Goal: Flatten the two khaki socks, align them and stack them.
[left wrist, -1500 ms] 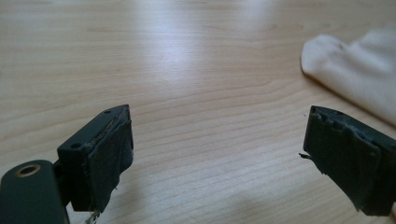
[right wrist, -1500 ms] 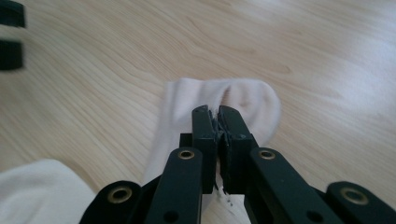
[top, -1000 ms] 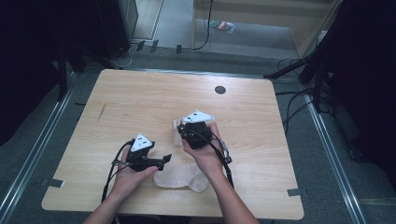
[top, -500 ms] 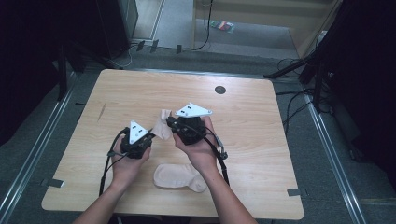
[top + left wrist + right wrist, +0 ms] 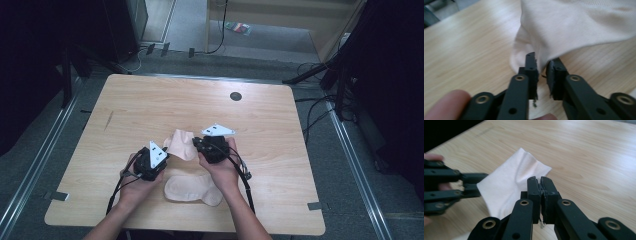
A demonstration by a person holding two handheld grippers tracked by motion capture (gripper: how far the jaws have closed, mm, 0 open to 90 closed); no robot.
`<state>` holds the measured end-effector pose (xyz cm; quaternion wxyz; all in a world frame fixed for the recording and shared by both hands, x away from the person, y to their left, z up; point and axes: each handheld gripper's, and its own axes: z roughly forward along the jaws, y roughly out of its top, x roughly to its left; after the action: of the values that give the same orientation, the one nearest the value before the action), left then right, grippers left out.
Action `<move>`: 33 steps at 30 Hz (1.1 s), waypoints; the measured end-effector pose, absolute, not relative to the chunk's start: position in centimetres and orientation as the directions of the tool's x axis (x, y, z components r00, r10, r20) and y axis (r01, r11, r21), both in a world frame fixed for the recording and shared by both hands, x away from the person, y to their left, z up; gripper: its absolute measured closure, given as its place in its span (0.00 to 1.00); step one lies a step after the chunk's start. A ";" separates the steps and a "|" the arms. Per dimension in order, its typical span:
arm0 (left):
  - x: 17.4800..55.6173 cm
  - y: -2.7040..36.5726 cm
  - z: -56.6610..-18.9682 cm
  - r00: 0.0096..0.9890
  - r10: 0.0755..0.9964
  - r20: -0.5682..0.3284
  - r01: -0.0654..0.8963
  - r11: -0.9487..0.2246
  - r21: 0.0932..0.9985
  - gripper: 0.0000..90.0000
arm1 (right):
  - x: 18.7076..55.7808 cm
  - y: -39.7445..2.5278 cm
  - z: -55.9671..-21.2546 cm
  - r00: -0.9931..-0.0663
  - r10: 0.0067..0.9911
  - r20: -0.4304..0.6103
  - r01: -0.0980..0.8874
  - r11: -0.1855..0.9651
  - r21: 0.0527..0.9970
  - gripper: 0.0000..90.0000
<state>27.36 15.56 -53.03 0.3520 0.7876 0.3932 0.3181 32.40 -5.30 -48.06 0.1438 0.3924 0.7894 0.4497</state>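
Observation:
A pale pink sock (image 5: 181,142) hangs between my two grippers, lifted just above the wooden table (image 5: 280,125). My left gripper (image 5: 164,154) is shut on its left edge, and in the left gripper view the cloth (image 5: 574,25) drops into the narrow gap between the jaws (image 5: 542,71). My right gripper (image 5: 197,143) is shut on the sock's right edge. The right gripper view shows its jaws pressed together (image 5: 540,182) beside the cloth (image 5: 509,182), with the left gripper (image 5: 474,185) at the sock's far corner. A second matching sock (image 5: 192,189) lies flat near the front edge, between the person's forearms.
A small dark round hole (image 5: 235,96) marks the far side of the table. Black cables (image 5: 246,185) trail from both grippers toward the front edge. Dark stands and floor cables (image 5: 320,110) lie off the right side.
My left gripper left the flat front sock, rose to the sock in my right gripper and took its edge. Both grippers then came slightly toward the person with it spread between them.

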 end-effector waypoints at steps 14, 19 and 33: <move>28.2 18.8 -53.8 0.485 0.874 -0.031 0.486 -0.240 0.840 0.75 | 33.9 -10.7 -51.0 -0.590 0.800 0.111 0.559 0.305 0.771 0.97; 29.3 18.8 -53.9 0.457 0.882 -0.116 0.526 -0.163 0.835 0.68 | 34.3 -11.7 -51.4 -0.487 0.870 0.083 0.563 0.239 0.791 0.71; 30.3 18.3 -52.5 0.453 0.852 -0.262 0.557 -0.041 0.830 0.62 | 33.2 -13.6 -51.4 -0.455 0.879 0.145 0.596 0.180 0.783 0.70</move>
<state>30.26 18.30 -52.52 0.4794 0.7046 0.4999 0.1542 33.23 -13.62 -51.38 0.1728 0.4926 0.7483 0.4093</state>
